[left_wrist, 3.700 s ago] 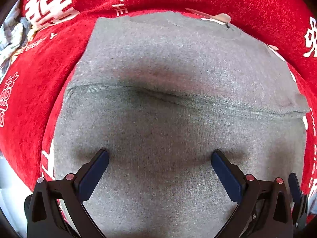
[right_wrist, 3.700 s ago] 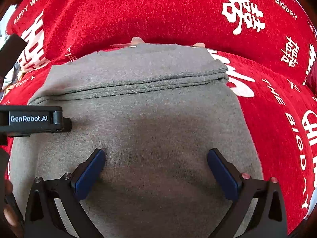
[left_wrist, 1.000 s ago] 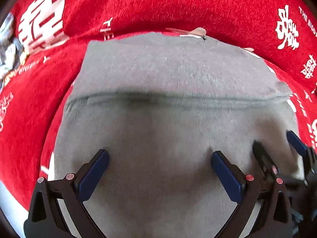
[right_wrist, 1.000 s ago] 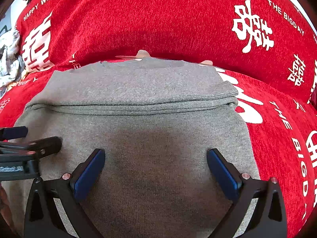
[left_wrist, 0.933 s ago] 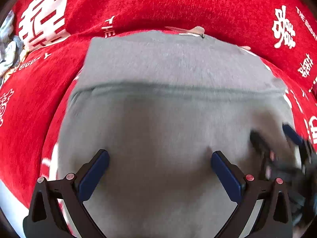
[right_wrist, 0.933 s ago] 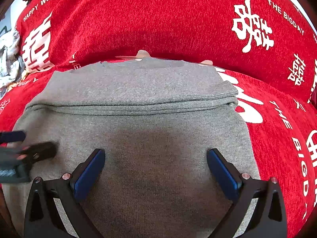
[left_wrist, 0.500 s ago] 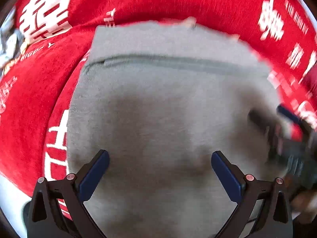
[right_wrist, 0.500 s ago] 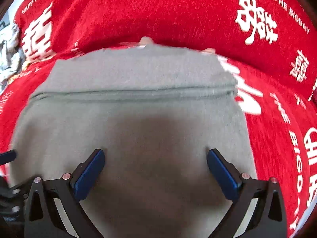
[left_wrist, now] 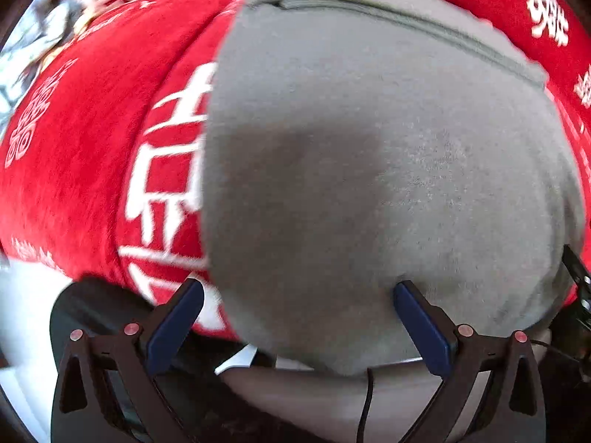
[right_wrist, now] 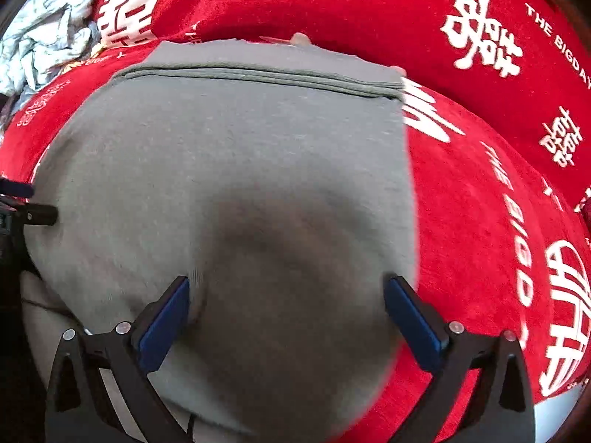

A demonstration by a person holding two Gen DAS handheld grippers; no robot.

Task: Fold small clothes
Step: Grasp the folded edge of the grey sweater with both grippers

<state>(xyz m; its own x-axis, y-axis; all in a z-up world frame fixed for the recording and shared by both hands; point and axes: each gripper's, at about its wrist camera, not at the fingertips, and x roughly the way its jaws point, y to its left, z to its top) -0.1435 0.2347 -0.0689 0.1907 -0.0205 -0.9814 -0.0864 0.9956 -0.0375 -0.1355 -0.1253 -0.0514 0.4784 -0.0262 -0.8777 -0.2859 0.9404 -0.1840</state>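
A grey folded garment [left_wrist: 369,155] lies flat on the red cloth [left_wrist: 92,140], with a folded hem ridge across its far end [right_wrist: 258,74]. My left gripper [left_wrist: 297,319] is open at the garment's near left corner. Its right finger [left_wrist: 417,321] is over the grey fabric and its left finger [left_wrist: 177,317] is over the red cloth. My right gripper [right_wrist: 290,317] is open over the near part of the garment [right_wrist: 240,184], with nothing pinched between its pads. Each gripper shows at the edge of the other's view: the left gripper [right_wrist: 26,203] and the right gripper [left_wrist: 576,277].
The red cloth [right_wrist: 480,203] carries white characters and lettering. A crumpled pile of pale clothes [right_wrist: 48,37] lies at the far left. Below the cloth's near edge, a black cable [left_wrist: 365,406] hangs down and a dark rounded object [left_wrist: 96,306] sits beside the left finger.
Both grippers have drawn back toward the garment's near edge, and the left one has shifted left so its left finger is off the fabric. Both stay open.
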